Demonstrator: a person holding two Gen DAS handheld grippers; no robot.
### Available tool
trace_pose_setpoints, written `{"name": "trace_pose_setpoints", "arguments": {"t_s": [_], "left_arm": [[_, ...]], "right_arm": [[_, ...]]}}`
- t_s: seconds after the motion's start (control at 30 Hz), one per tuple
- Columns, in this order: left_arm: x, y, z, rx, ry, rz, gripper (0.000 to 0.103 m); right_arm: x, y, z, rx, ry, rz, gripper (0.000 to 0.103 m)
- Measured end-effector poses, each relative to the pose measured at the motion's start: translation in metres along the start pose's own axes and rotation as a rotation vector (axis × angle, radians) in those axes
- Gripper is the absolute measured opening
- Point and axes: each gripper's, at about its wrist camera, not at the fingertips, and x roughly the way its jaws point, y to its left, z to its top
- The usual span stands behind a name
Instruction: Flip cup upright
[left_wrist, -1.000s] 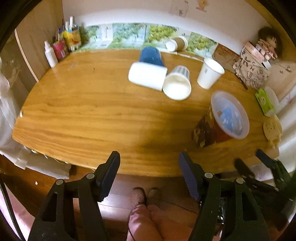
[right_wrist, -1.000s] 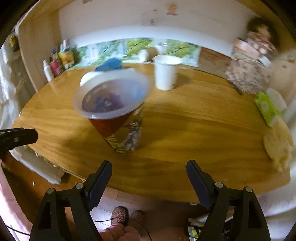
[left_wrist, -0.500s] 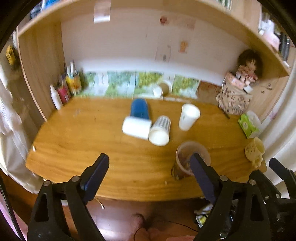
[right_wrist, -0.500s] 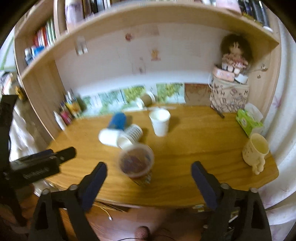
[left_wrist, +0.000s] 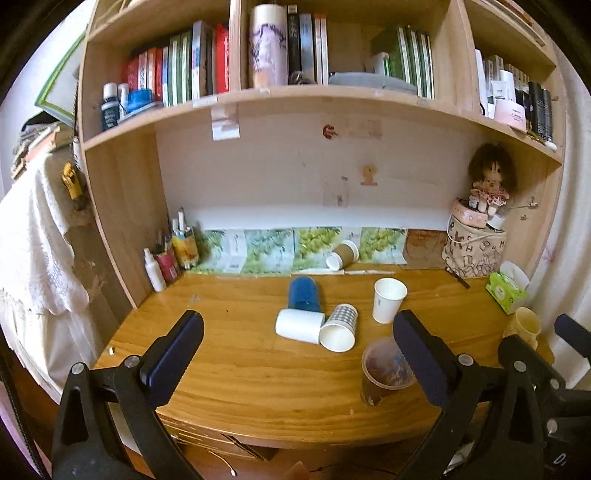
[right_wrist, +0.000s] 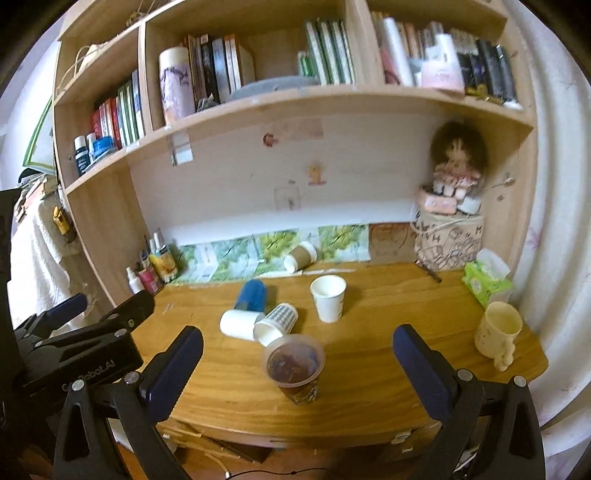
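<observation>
Several cups sit on the wooden desk (left_wrist: 236, 373). A clear plastic cup with a dark printed sleeve (left_wrist: 386, 371) (right_wrist: 294, 367) stands upright near the front edge. A white paper cup (left_wrist: 388, 300) (right_wrist: 328, 298) stands upright behind it. A blue cup (left_wrist: 303, 294) (right_wrist: 251, 295), a white cup (left_wrist: 299, 325) (right_wrist: 238, 324) and a checked cup (left_wrist: 340, 326) (right_wrist: 277, 323) lie on their sides mid-desk. A brown cup (left_wrist: 343, 254) (right_wrist: 301, 256) lies at the back. My left gripper (left_wrist: 297, 360) and right gripper (right_wrist: 297, 373) are open and empty, held back off the front edge.
Bottles and tubes (left_wrist: 168, 258) stand at the back left. A printed bag with a doll (left_wrist: 474, 251) is at the back right, with a green tissue pack (left_wrist: 506, 290) and a cream mug (right_wrist: 498, 332) on the right. Bookshelves hang above.
Both grippers have pulled back and up from the desk, so the whole desk and shelves show. The clear plastic cup, tilted a second ago, now stands upright.
</observation>
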Motion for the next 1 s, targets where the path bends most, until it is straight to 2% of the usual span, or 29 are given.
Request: {"name": "trace_pose_setpoints", "arguments": {"t_s": [0.27, 0.4, 1.0], "left_arm": [[-0.011, 0.002, -0.002, -0.028, -0.034, 0.056, 0.103], [-0.008, 0.001, -0.005, -0.037, -0.012, 0.063, 0.103], [-0.012, -0.001, -0.006, -0.019, -0.023, 0.057, 0.103]], "right_arm": [[-0.013, -0.004, -0.001, -0.001, -0.052, -0.025, 0.103], [-0.02, -0.006, 0.001, 0.001, -0.085, -0.016, 0.103], [-0.018, -0.001, -0.002, -0.018, -0.048, -0.012, 0.103]]}}
